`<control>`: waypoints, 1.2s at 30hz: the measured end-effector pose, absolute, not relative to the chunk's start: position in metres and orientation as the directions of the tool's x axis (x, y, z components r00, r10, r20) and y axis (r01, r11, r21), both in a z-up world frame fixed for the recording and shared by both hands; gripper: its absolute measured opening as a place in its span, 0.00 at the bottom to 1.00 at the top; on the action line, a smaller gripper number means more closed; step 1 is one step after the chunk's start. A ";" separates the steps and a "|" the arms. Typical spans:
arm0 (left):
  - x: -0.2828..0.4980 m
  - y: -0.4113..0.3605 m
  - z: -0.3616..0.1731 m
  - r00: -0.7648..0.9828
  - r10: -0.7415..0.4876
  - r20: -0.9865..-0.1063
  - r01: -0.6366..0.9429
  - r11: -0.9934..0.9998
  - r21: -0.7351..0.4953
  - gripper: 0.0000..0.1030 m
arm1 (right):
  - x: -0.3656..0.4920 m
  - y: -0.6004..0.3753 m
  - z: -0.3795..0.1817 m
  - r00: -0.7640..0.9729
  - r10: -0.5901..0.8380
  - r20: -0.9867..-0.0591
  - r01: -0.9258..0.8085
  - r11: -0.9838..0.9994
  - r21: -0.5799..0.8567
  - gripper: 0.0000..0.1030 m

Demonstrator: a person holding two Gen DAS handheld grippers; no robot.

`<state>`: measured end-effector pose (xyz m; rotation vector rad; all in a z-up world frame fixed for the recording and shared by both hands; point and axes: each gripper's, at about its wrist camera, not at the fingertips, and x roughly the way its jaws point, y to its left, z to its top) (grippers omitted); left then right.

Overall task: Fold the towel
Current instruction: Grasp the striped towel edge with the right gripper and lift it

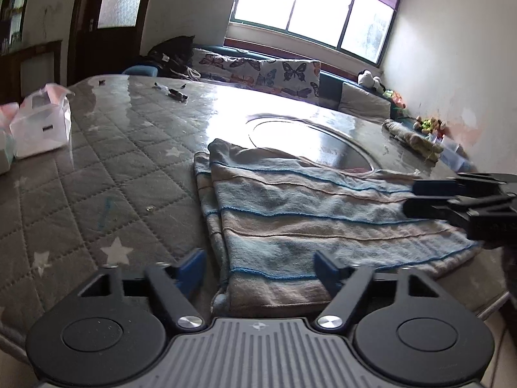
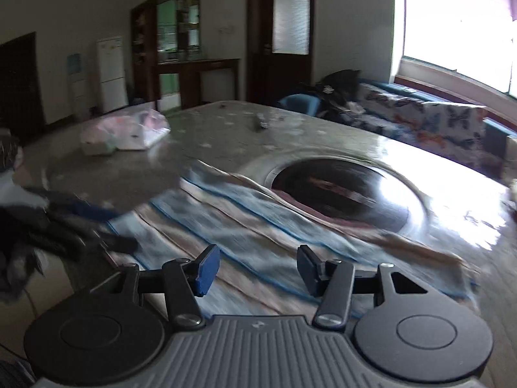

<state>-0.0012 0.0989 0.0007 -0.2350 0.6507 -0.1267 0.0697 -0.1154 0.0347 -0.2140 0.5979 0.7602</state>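
Left wrist view: the striped towel (image 1: 290, 220) lies folded near the table's (image 1: 97, 174) front edge, left gripper (image 1: 260, 270) spread over its near left corner, right gripper (image 2: 257, 270) spread above the cloth, pinching nothing, with bare quilted surface leftward.

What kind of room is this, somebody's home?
Most likely a lived-in home living or dining room: a sofa with a butterfly cover under the window, a white fridge, and a striped towel on the table.
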 end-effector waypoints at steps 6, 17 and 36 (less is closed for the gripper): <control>0.002 0.122 -0.001 0.782 -0.244 -0.573 -0.003 0.919 -0.395 0.20 | 0.091 -0.086 0.042 0.470 0.630 -0.618 -0.716 0.681 0.150 0.45; -0.003 0.100 0.033 0.822 -0.342 -0.455 0.149 0.901 -0.408 0.14 | 0.119 -0.058 0.058 0.358 0.686 -0.633 -0.692 0.650 0.314 0.45; -0.006 0.057 0.040 0.777 -0.473 -0.415 0.356 0.874 -0.331 0.51 | 0.143 -0.055 0.041 0.332 0.630 -0.702 -0.665 0.684 0.300 0.09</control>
